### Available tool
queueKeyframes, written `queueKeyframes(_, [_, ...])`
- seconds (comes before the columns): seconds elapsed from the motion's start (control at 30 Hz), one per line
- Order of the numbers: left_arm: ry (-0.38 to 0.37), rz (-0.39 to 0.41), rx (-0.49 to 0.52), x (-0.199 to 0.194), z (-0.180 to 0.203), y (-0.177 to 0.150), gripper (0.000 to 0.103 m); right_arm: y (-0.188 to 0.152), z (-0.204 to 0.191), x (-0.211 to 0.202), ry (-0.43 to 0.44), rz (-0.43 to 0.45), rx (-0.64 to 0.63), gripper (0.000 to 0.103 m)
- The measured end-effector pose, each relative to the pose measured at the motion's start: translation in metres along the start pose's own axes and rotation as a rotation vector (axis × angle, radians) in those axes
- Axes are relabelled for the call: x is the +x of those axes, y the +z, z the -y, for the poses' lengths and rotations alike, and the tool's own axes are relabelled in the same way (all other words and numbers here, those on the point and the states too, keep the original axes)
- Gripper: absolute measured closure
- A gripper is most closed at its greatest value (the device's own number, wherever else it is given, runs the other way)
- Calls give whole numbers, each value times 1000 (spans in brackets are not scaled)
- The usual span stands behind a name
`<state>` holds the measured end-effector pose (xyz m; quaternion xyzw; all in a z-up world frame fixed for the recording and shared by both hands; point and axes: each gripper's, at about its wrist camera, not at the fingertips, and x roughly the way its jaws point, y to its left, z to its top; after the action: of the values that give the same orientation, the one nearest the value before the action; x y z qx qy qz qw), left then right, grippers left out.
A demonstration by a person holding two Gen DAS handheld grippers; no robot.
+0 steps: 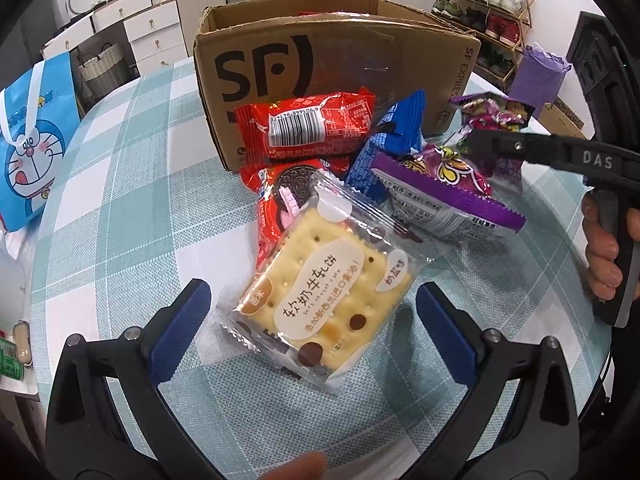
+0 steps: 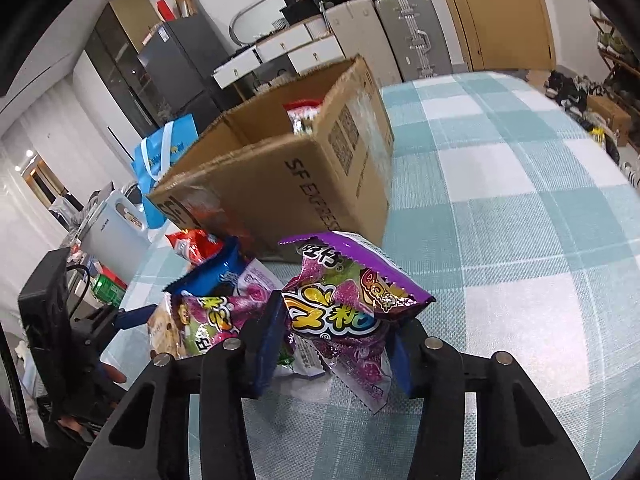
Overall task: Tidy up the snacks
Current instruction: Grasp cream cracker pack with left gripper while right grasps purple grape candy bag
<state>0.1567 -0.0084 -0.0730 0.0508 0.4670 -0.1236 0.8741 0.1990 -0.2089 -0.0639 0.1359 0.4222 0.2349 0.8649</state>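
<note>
— Where is the purple candy packet (image 2: 352, 304) held?
— It is clamped between the closed fingers of the right gripper (image 2: 340, 350), raised above the worktop (image 2: 520, 240), near the cardboard box (image 2: 288, 184).
— And the left gripper (image 1: 316, 334)?
— It is spread wide around the cracker packet (image 1: 324, 280), which is left lying flat.
</note>
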Motion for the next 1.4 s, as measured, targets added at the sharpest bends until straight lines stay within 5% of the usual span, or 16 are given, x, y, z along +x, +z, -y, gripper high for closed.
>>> queueKeyframes(0.3, [-12,2,-5,-3,-1,-1,2,0,-6,-8,16,16,-16,57])
queueKeyframes(0.47, [-37,-1,11,-7,1,-3,15,0,-8,-9,14,18,-20,57])
queueKeyframes(1.0, [-62,19,74,-15,13,-8,32,1,-8,-12,10,25,-19,57])
queueKeyframes(1.4, [-79,73,43,-31,7,-2,33,3,-11,-18,19,41,-28,57])
